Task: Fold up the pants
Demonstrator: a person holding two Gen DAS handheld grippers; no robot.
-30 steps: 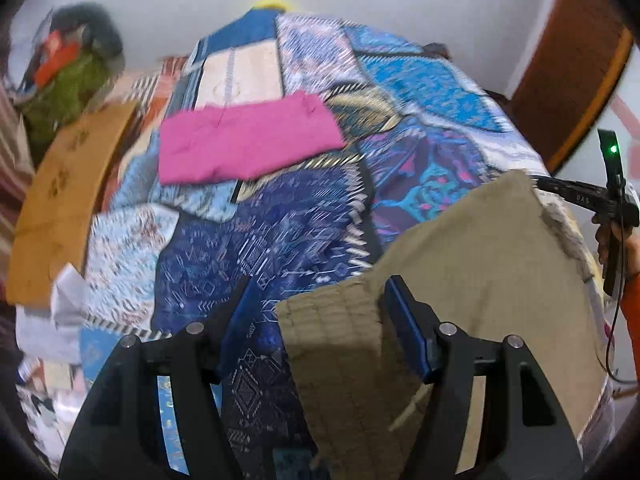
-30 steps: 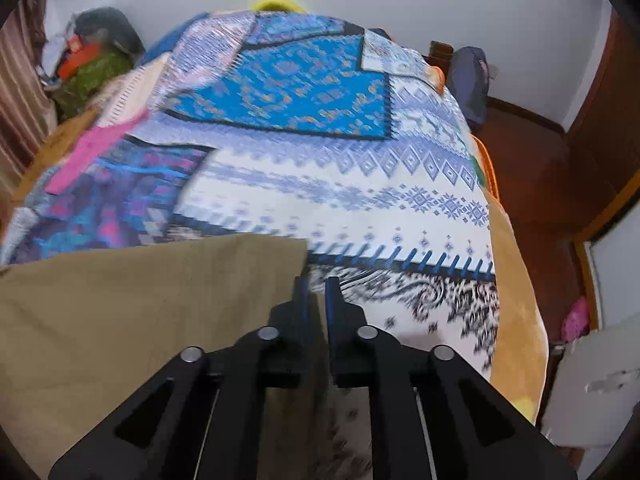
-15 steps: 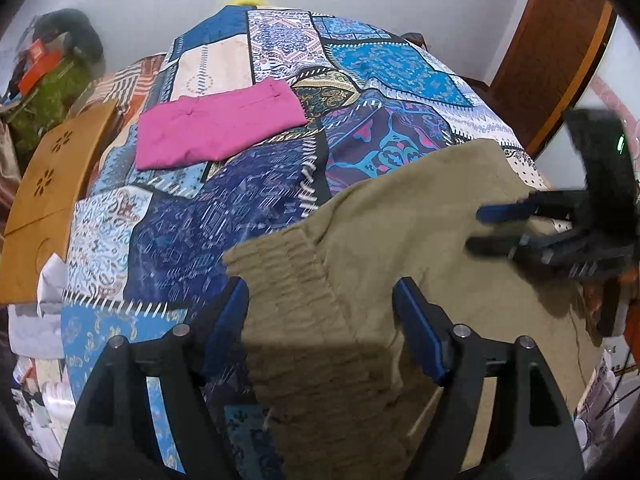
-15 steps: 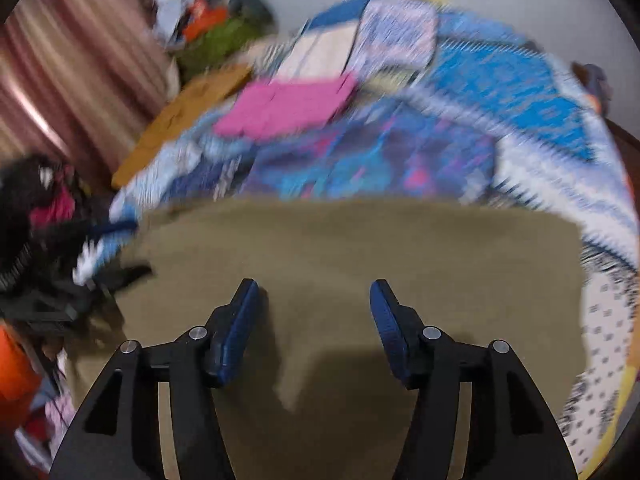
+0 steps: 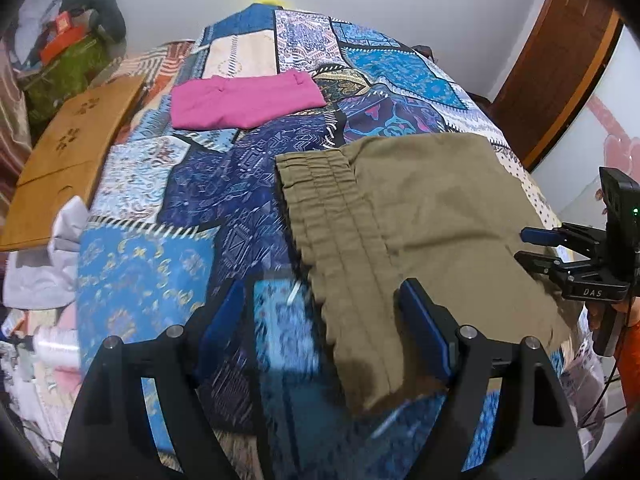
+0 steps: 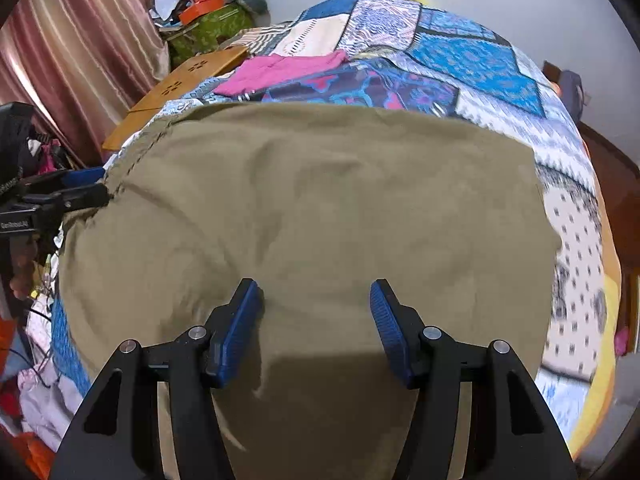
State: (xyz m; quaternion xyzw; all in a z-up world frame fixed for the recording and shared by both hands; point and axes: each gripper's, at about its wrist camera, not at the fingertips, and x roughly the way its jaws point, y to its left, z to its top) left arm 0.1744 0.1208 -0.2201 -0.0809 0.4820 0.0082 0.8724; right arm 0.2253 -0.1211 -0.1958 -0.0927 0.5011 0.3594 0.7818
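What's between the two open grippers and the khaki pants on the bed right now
Nothing visible. The left gripper hangs open over the khaki pants' elastic waistband, and the right gripper hangs open above their plain end. The pink garment lies apart.

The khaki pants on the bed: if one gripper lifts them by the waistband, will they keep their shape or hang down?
The khaki pants would probably hang limp: the cloth shows soft wrinkles and drapes over the bed edge. The gathered waistband looks thicker, likely an easier grip. They seem light.

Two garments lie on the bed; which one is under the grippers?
The khaki pants, with the ribbed elastic waistband; both open grippers hover over them. The pink garment lies folded farther up the bed.
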